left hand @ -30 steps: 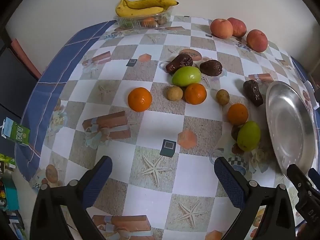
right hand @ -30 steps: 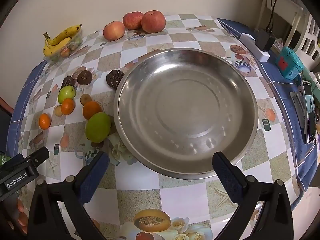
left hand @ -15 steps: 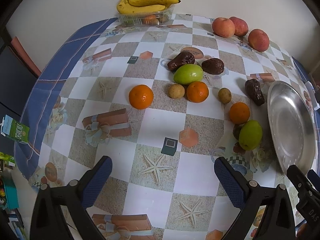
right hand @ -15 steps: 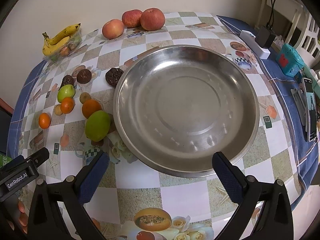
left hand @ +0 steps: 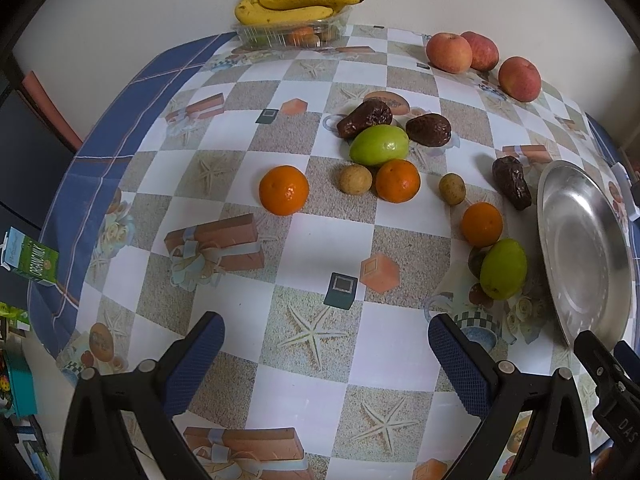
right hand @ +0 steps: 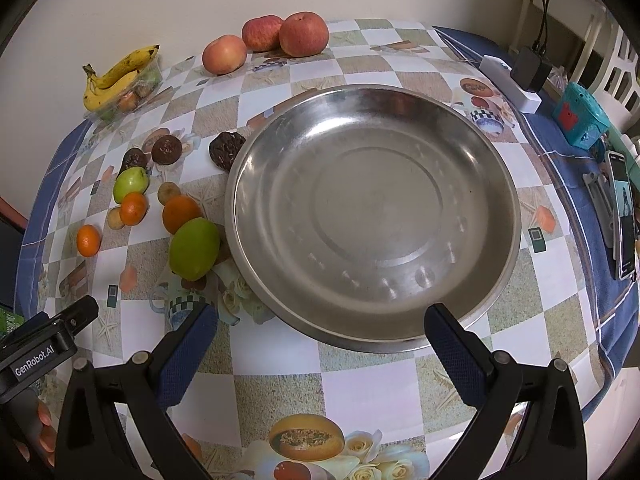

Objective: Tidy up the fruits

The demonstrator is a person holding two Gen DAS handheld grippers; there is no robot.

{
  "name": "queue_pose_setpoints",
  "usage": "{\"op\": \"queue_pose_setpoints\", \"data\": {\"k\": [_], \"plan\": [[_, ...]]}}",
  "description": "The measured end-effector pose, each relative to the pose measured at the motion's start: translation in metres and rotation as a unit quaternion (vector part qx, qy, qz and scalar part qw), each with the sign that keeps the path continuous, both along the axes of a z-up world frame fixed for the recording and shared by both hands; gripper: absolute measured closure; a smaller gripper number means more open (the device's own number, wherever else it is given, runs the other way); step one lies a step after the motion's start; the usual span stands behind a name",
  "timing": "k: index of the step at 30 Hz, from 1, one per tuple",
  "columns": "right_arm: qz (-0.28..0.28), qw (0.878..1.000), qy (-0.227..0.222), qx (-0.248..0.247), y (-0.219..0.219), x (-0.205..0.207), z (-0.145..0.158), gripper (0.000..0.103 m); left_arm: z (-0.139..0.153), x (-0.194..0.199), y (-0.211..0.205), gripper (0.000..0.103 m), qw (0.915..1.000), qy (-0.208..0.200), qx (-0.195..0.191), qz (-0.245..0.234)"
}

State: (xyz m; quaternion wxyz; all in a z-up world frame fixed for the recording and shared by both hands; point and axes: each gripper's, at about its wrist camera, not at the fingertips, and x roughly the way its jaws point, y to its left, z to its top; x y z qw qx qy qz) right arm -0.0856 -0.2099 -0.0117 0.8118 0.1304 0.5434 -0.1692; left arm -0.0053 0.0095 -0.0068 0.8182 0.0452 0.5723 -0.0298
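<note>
A large empty steel plate sits on the checked tablecloth; it shows at the right in the left wrist view. Loose fruit lies left of it: three oranges, two green mangoes, dark wrinkled fruits and small brown round fruits. One green mango lies against the plate's left rim. Three apples sit at the back. My left gripper is open and empty above the front of the table. My right gripper is open and empty before the plate's near rim.
Bananas lie on a clear plastic tray at the back wall. A power strip with charger, a teal toy and a phone lie at the table's right edge. A green carton is off the left edge.
Both grippers have crept slightly forward, so the fruit and plate sit a little nearer in view. Both stay open and empty; no fruit has moved.
</note>
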Motion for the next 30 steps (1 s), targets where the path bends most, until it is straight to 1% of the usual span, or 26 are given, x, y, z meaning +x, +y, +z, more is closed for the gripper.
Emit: {"op": "queue_pose_setpoints", "data": {"k": [22, 24, 28, 30], "plan": [[0.001, 1.000, 0.003, -0.003, 0.002, 0.000, -0.003, 0.000, -0.004, -0.001, 0.003, 0.000, 1.0000, 0.004, 0.002, 0.001], [0.001, 1.000, 0.006, -0.006, 0.002, 0.001, -0.004, 0.000, -0.003, 0.003, 0.004, 0.000, 0.9999, 0.005, 0.005, 0.011], [0.004, 1.000, 0.013, -0.018, 0.004, 0.006, 0.000, 0.000, 0.004, 0.013, 0.009, 0.000, 0.9994, 0.004, -0.015, 0.032], [0.003, 1.000, 0.014, -0.013, 0.004, 0.008, 0.002, 0.000, 0.010, 0.017, 0.008, 0.000, 0.9993, -0.002, -0.012, 0.035]]}}
